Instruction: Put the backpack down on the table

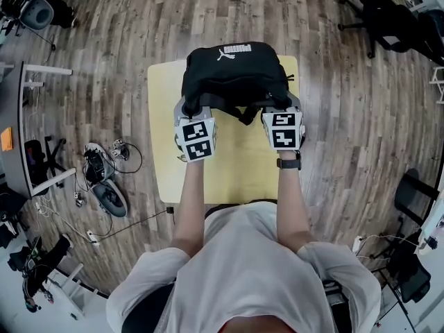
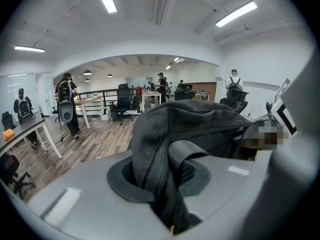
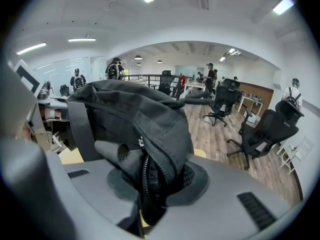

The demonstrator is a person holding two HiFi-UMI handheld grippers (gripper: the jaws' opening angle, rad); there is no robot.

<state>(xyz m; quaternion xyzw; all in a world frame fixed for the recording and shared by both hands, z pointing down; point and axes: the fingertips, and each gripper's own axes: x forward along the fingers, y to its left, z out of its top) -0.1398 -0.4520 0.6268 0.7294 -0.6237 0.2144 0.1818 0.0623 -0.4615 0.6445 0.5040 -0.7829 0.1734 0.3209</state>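
Note:
A black backpack with a white logo hangs over the far half of the small yellow table. My left gripper is shut on the bag's near left edge, and my right gripper is shut on its near right edge. In the left gripper view the zippered fabric of the backpack is pinched between the grey jaws. The right gripper view shows the backpack clamped the same way, with a strap hanging at the left. Whether the bag's underside touches the tabletop is hidden.
Wooden floor surrounds the table. Cables and dark gear lie on the floor at the left beside a grey desk. Black office chairs stand at the far right. People stand far off in the room.

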